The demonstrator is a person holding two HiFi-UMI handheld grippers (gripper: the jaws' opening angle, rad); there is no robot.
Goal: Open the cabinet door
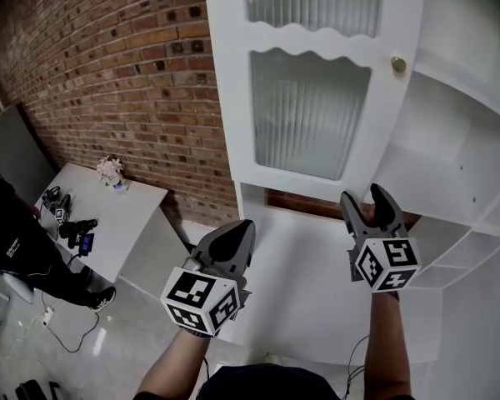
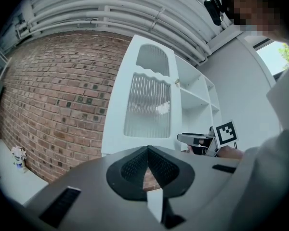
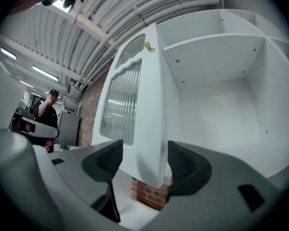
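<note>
The white cabinet door (image 1: 308, 82) with ribbed glass panels and a brass knob (image 1: 398, 64) stands swung out from the cabinet, and bare shelves (image 1: 467, 140) show behind it. My right gripper (image 1: 365, 200) is open just under the door's lower corner. In the right gripper view the door's edge (image 3: 151, 129) appears between the spread jaws of the right gripper (image 3: 144, 160), with a gap at the left pad. My left gripper (image 1: 233, 238) is shut and holds nothing, lower and to the left. In the left gripper view the left gripper (image 2: 147, 153) points at the door (image 2: 144, 105).
A red brick wall (image 1: 108, 65) runs along the left. A white table (image 1: 108, 215) at lower left carries a small flower pot (image 1: 111, 171) and dark gadgets. A person in dark clothes (image 1: 12, 240) stands beside it. A cable lies on the floor (image 1: 67, 332).
</note>
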